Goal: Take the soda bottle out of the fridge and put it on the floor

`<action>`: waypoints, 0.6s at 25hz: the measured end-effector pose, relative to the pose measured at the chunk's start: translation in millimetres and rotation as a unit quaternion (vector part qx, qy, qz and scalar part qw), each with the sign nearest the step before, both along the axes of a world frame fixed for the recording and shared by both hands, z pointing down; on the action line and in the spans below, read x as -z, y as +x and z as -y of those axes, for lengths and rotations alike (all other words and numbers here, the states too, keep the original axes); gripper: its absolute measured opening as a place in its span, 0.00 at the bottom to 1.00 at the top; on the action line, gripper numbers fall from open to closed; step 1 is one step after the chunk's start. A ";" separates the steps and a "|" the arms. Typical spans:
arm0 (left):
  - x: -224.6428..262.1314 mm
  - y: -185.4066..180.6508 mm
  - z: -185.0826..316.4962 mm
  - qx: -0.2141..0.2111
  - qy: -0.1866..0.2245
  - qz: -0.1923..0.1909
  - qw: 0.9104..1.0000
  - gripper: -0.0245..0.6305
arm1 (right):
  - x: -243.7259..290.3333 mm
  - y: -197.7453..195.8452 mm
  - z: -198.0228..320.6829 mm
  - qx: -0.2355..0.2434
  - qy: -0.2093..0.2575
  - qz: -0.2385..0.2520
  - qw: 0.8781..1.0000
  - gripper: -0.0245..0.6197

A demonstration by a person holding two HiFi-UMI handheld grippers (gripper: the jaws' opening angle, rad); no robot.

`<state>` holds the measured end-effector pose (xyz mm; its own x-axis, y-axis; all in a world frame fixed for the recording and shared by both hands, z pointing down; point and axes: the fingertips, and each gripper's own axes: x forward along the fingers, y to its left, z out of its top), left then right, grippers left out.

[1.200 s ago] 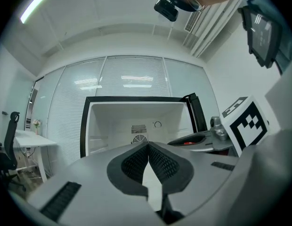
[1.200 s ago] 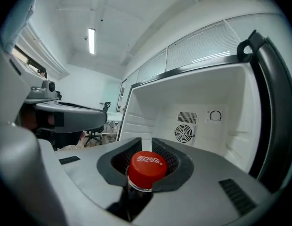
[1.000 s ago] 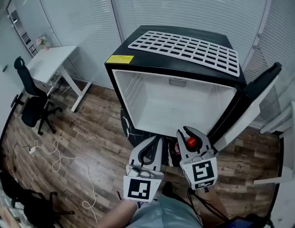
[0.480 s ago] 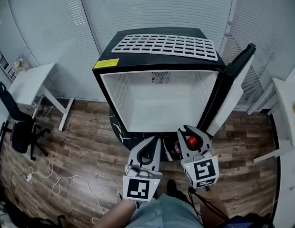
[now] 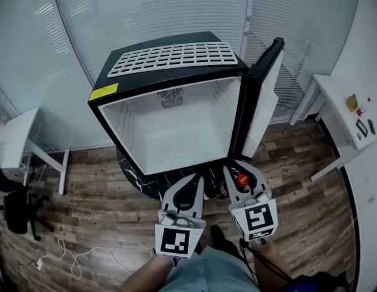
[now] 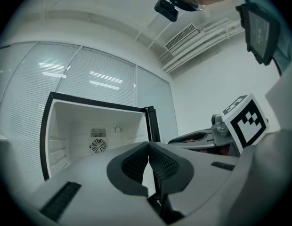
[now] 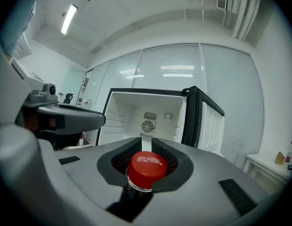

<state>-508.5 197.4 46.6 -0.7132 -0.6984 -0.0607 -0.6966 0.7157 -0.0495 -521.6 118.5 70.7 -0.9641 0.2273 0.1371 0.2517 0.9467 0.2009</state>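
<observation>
Head view: a black fridge point(image 5: 176, 111) with a white interior, standing on the wooden floor point(image 5: 103, 187). Door point(image 5: 264, 96) swung open at its right side, a white grid rack point(image 5: 173, 56) lying on top. In front of the fridge, side by side and pointing toward it, the left gripper point(image 5: 196, 180) and the right gripper point(image 5: 240, 170). Between the right jaws, a red-capped soda bottle point(image 5: 242, 179), outside the fridge and held above the floor. At the right edge, a white tabletop point(image 5: 349, 111); at the left edge, an office chair point(image 5: 12, 208).

Left gripper view: jaws pressed together, pads touching, nothing between them. Beyond them the open fridge; to the right, the other gripper's marker cube point(image 6: 245, 119).

Right gripper view: jaws partly open, clamped on the soda bottle's neck just under the red cap. Straight ahead the open fridge, door at its right.
</observation>
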 end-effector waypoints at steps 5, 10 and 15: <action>-3.2 14.6 22.0 -0.063 0.001 -0.002 0.998 0.06 | -1.3 27.4 19.6 -0.061 -0.002 -0.007 0.998 0.16; -8.6 31.7 48.4 -0.129 0.003 -0.009 0.992 0.06 | -5.0 59.2 49.0 -0.133 -0.006 -0.007 0.991 0.16; -17.4 61.3 82.2 -0.196 0.008 -0.021 0.980 0.06 | -10.7 104.2 80.4 -0.205 -0.006 -0.006 0.979 0.16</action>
